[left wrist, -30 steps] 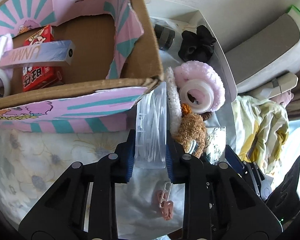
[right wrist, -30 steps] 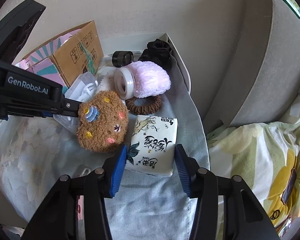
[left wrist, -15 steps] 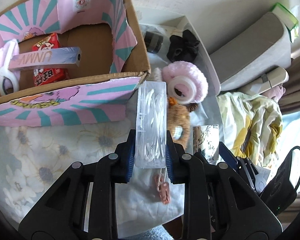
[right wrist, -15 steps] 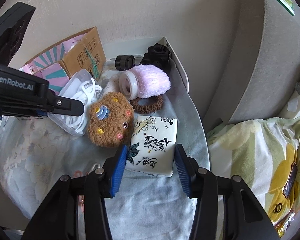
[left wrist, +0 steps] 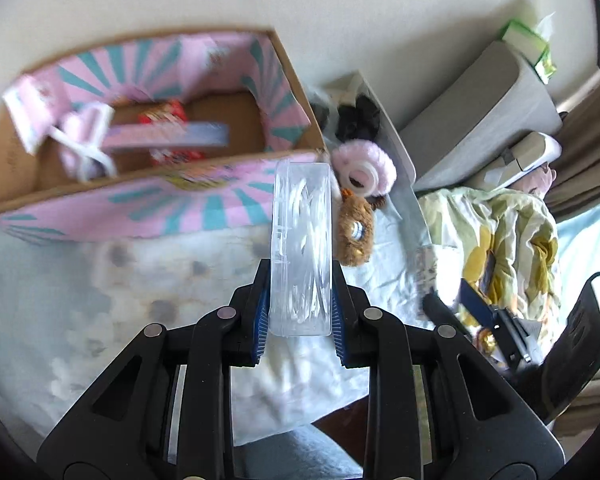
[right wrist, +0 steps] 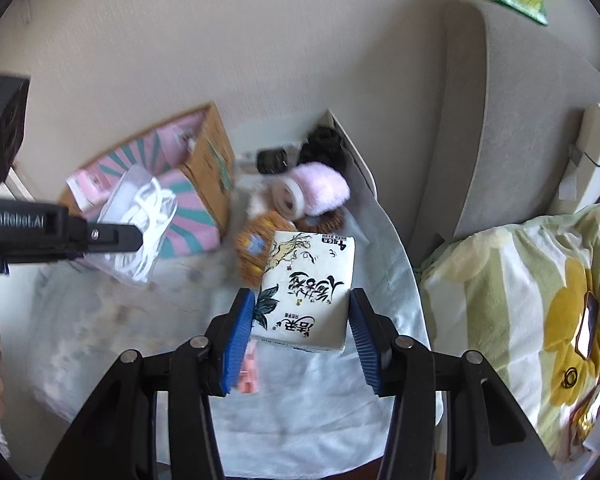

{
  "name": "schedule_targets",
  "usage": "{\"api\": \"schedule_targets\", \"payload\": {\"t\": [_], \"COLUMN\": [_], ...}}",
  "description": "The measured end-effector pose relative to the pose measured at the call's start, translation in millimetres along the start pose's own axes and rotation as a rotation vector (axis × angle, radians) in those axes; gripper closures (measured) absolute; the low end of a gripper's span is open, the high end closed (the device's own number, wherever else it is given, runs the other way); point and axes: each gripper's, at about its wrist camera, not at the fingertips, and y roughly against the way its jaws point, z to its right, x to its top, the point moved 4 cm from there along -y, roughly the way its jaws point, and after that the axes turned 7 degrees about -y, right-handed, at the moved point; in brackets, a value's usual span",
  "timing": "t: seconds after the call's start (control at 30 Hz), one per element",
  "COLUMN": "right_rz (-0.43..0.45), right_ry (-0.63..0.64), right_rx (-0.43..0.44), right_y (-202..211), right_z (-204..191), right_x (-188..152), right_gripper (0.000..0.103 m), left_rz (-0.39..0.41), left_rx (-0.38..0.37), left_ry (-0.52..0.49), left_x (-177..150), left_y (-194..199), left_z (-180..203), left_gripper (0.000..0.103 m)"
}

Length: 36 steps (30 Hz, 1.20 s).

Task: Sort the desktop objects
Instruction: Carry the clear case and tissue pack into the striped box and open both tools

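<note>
The left claw (left wrist: pixel 298 312) is clenched on a clear plastic case (left wrist: pixel 302 248) of white cable, held on edge above the worktop (left wrist: pixel 100 280), just short of the pink-and-teal cardboard box (left wrist: pixel 148 204). Best to carry it over the near wall before letting go, clear of the boxes inside. The right claw (right wrist: pixel 300 334) grasps a tissue pack (right wrist: pixel 306 292).
</note>
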Motion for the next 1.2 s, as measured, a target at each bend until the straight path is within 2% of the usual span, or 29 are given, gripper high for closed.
{"api": "schedule_targets", "payload": {"t": [0.13, 0.3, 0.47, 0.57, 0.67, 0.8, 1.0, 1.2], "right_rz": [0.016, 0.064, 0.097, 0.086, 0.055, 0.019, -0.055, -0.146], "right_ry": [0.001, 0.075, 0.165, 0.185, 0.199, 0.222, 0.225, 0.207], "right_rx": [0.036, 0.088, 0.135, 0.199, 0.240, 0.260, 0.288, 0.300], "right_y": [21, 42, 49, 43, 26, -2, -54, -105], "right_z": [-19, -57, -100, -124, -144, -170, -200, -220], "right_x": [12, 33, 56, 69, 76, 87, 100, 89], "right_gripper": [0.058, 0.058, 0.058, 0.058, 0.058, 0.058, 0.058, 0.058], "left_rz": [0.058, 0.140, 0.173, 0.176, 0.167, 0.143, 0.097, 0.054], "left_rx": [0.049, 0.126, 0.205, 0.245, 0.263, 0.252, 0.206, 0.187], "left_ry": [-0.007, 0.028, 0.060, 0.065, 0.069, 0.070, 0.050, 0.036], "left_x": [2, 9, 21, 31, 37, 48, 61, 66], "left_y": [33, 80, 106, 111, 109, 96, 62, 29], "left_z": [-22, -70, -123, -150, -171, -188, -191, -199], "left_gripper": [0.080, 0.080, 0.080, 0.080, 0.080, 0.080, 0.080, 0.080]}}
